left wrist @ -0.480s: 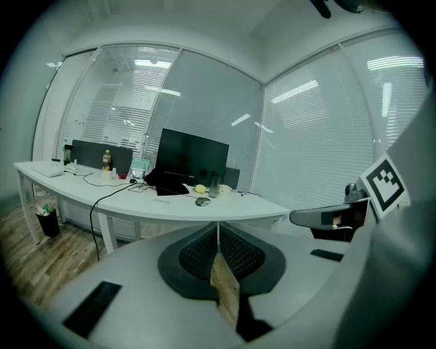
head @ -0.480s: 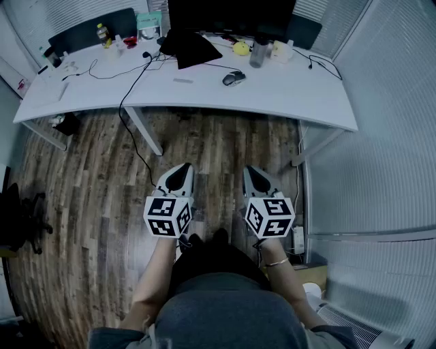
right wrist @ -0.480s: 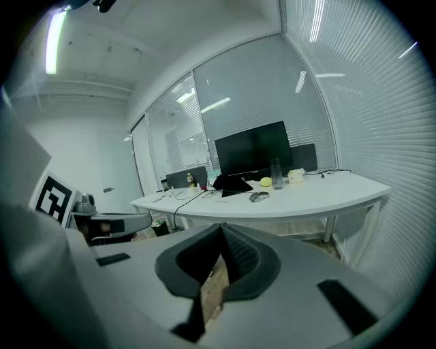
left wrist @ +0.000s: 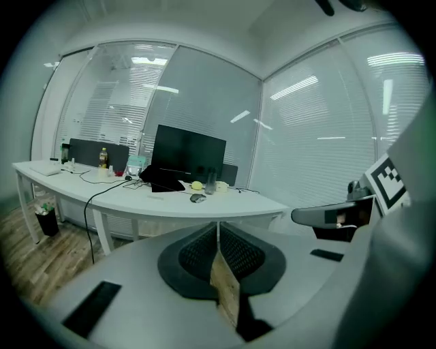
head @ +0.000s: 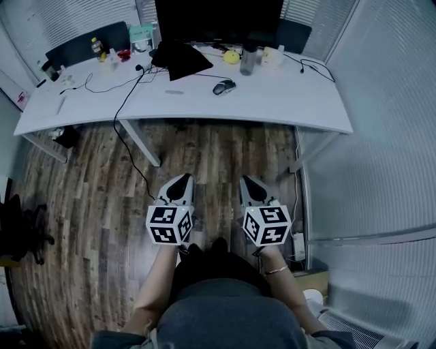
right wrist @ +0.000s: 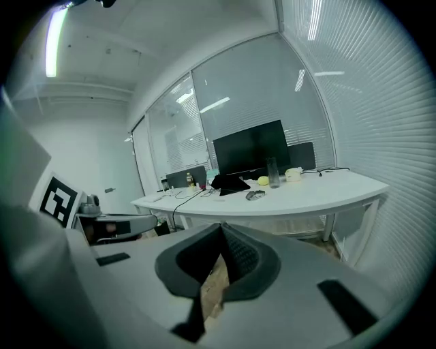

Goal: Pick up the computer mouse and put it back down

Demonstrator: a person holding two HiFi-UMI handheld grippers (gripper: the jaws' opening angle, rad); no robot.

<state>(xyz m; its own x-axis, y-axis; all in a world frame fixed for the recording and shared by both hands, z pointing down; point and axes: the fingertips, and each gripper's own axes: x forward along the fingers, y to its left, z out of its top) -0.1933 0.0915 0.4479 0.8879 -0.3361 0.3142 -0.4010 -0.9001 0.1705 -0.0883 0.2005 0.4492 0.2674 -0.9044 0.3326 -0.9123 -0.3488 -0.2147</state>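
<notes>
A dark computer mouse (head: 223,86) lies on the white desk (head: 286,102), in front of the black monitor (head: 218,20). The mouse (left wrist: 197,198) looks small and far off in the left gripper view, and the mouse (right wrist: 255,195) is just as distant in the right gripper view. My left gripper (head: 182,180) and right gripper (head: 249,180) hang side by side over the wooden floor, well short of the desk. Both have their jaws shut together with nothing between them.
On the desk stand a dark bottle (head: 248,60), a yellow object (head: 231,56), a black folded thing (head: 178,58), cables (head: 122,85) and small items at the left. A desk leg (head: 139,140) slants down ahead of me. Blinds wall (head: 388,102) runs along the right.
The desk has slid slightly up and left in the head view, and both grippers sit a little lower in the picture. Their jaws stay the same.
</notes>
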